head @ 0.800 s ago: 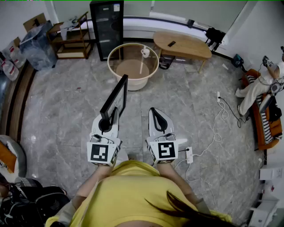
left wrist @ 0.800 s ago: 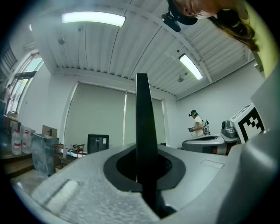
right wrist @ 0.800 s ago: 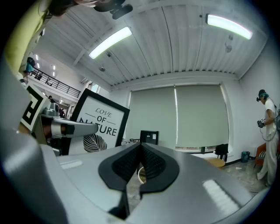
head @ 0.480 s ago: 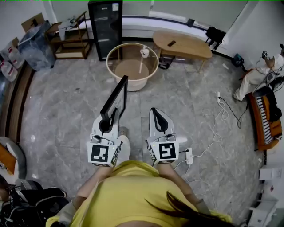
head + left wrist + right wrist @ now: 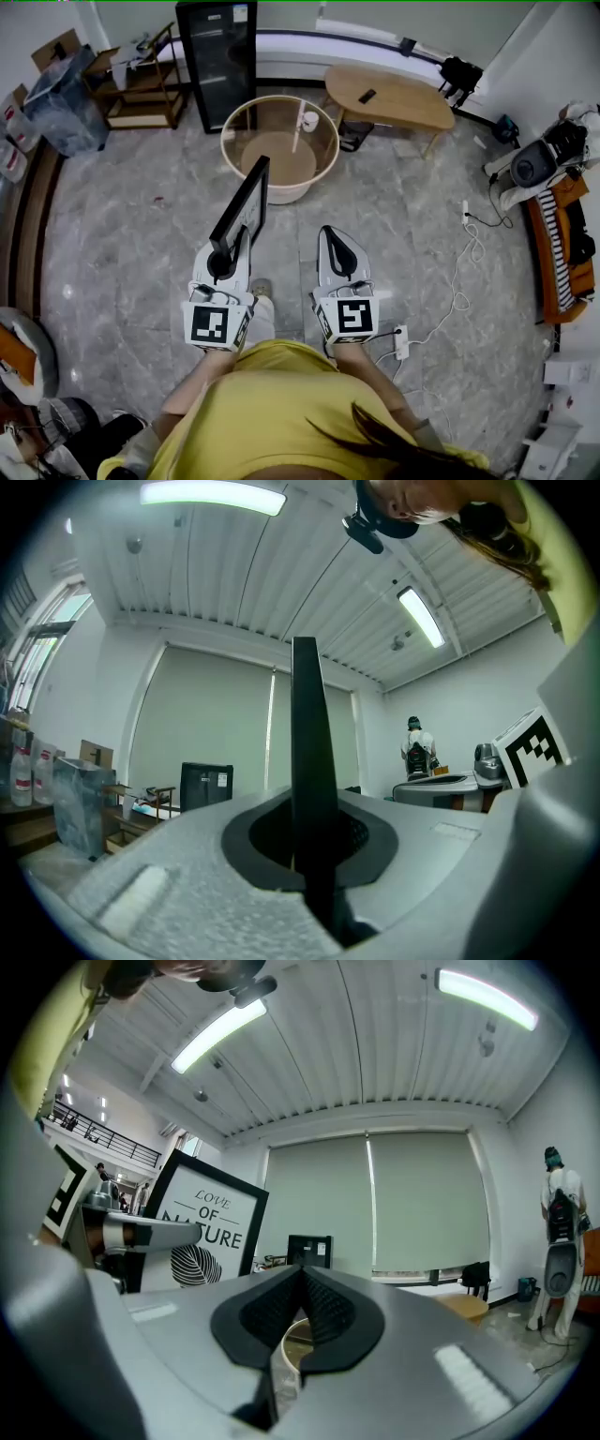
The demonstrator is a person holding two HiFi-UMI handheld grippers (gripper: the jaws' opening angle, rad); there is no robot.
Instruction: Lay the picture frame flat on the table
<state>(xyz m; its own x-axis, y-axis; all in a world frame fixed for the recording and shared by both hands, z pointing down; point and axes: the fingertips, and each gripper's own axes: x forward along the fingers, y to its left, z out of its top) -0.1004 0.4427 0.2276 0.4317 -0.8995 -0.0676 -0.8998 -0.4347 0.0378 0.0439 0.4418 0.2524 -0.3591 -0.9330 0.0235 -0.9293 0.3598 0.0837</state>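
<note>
The left gripper's (image 5: 311, 841) jaws are clamped on the lower edge of a thin black-framed rectangular picture frame (image 5: 306, 733), whose edge rises straight up between the dark pads in the left gripper view. From the head view, the left gripper (image 5: 224, 264) holds the frame (image 5: 246, 206) upright on its edge in the air, angled away and to the right. It is above the grey marbled stone floor (image 5: 131, 234) and touches no table.

The right gripper's (image 5: 302, 1309) jaws are pressed together with nothing between them. It (image 5: 336, 251) sits level just beside the left one, apart from the frame. Its own view shows the frame's front (image 5: 202, 1232) at the left: a white print with a leaf drawing and the words "LOVE OF NATURE".

A person in a yellow top (image 5: 281, 412) holds both grippers. Beyond the frame stands a round cream-rimmed glass-topped table (image 5: 281, 193) with a white mug (image 5: 308, 120) on it. Farther off are an oval light wooden table (image 5: 394, 98) and a tall black glass-fronted cabinet (image 5: 217, 52).
</note>
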